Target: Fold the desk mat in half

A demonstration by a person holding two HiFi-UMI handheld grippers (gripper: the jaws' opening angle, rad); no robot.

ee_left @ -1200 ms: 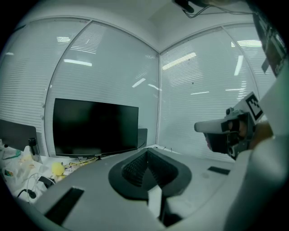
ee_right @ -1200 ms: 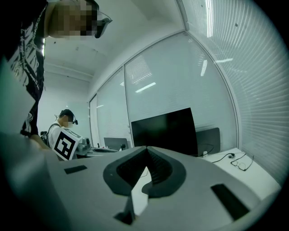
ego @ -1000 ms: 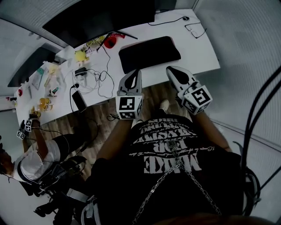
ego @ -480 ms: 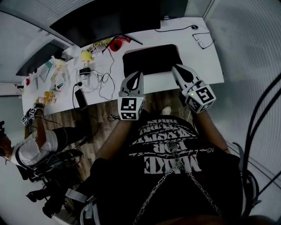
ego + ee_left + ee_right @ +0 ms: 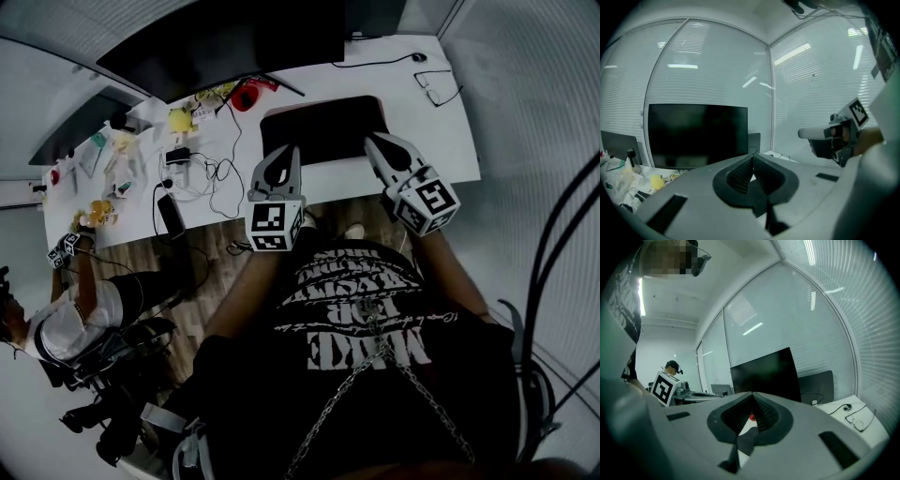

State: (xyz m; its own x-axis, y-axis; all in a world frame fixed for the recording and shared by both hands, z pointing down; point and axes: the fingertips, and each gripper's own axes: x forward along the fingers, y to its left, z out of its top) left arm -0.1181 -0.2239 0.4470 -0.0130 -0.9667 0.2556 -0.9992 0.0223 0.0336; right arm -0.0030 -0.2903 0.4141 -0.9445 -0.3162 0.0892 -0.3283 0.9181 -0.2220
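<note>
**Both jaws clenched and empty above the near edge of the mat**

The black rectangular desk mat (image 5: 323,124) lies flat and unfolded on the white surface (image 5: 427,127), just in front of the large dark monitor (image 5: 225,42). In the head view the left gripper (image 5: 284,150) and the right gripper (image 5: 373,141) point toward the mat side by side. The left one's tip lies over the mat's near left corner and the right one's over its near right corner (whether either touches the mat cannot be told from above). Each gripper view shows its own ribbed jaws pressed together with nothing between them. Neither gripper holds the mat.

Left of the mat, the surface carries a red rounded object (image 5: 242,93), a yellow toy-like object (image 5: 176,119), a tangle of dark cables (image 5: 211,169) and a dark phone (image 5: 170,215) at the near edge. A pair of spectacles (image 5: 437,87) lies at the far right end, well apart from the mat. A second person (image 5: 70,323) in a white shirt is seated at the lower left of the head view.
</note>
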